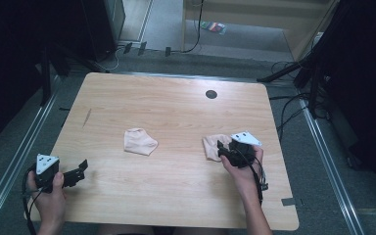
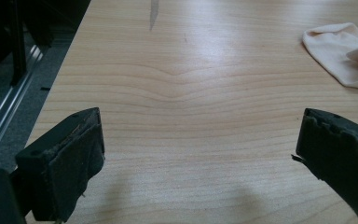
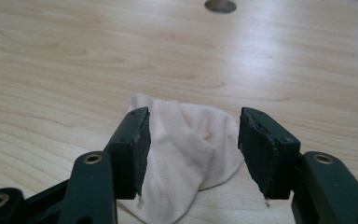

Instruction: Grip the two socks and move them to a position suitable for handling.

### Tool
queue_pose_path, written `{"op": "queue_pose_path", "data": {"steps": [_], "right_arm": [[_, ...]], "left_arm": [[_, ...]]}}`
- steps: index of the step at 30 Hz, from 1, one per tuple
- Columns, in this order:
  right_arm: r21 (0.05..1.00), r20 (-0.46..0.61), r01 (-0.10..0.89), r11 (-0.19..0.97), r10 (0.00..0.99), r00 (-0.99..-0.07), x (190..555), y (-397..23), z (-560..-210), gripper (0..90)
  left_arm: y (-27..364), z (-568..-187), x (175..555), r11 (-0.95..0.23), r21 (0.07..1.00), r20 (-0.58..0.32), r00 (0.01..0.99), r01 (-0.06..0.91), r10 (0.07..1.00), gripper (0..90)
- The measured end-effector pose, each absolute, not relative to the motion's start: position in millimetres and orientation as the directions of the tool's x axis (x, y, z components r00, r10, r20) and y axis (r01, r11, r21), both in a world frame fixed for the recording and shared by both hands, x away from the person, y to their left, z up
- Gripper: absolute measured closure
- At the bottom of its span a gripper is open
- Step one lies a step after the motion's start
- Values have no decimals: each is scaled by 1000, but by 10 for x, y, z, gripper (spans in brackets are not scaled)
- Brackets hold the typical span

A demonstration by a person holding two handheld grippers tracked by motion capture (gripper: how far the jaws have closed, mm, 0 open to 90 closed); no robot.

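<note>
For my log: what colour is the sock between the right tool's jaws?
Pale peach-pink, plain. The sock shows best in the right gripper view.

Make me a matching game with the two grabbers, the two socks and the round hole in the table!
Things:
1. left gripper
2. right gripper
3. middle sock
4. round hole

Places or states:
A. lies alone on the wood, nothing touching it
B. near the table's far edge
C. jaws wide open over bare table
D. jaws part open, either side of the right-hand sock

Pairs: 1-C, 2-D, 3-A, 4-B
</note>
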State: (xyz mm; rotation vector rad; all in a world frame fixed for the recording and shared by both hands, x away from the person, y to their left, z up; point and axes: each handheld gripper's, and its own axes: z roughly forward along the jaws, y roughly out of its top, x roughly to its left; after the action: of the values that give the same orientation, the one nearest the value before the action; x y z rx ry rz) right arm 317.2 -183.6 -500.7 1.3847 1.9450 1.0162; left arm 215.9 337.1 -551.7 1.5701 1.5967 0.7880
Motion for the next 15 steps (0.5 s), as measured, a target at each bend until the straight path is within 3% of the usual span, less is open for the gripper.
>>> {"op": "queue_pose_path", "data": {"steps": [15], "right_arm": [[726,-8,643,243,938,-346,3449,-1648,-5419,400]], "left_arm": [[3339,-5514,2160,32,842,-65,42,539,997,9]]}}
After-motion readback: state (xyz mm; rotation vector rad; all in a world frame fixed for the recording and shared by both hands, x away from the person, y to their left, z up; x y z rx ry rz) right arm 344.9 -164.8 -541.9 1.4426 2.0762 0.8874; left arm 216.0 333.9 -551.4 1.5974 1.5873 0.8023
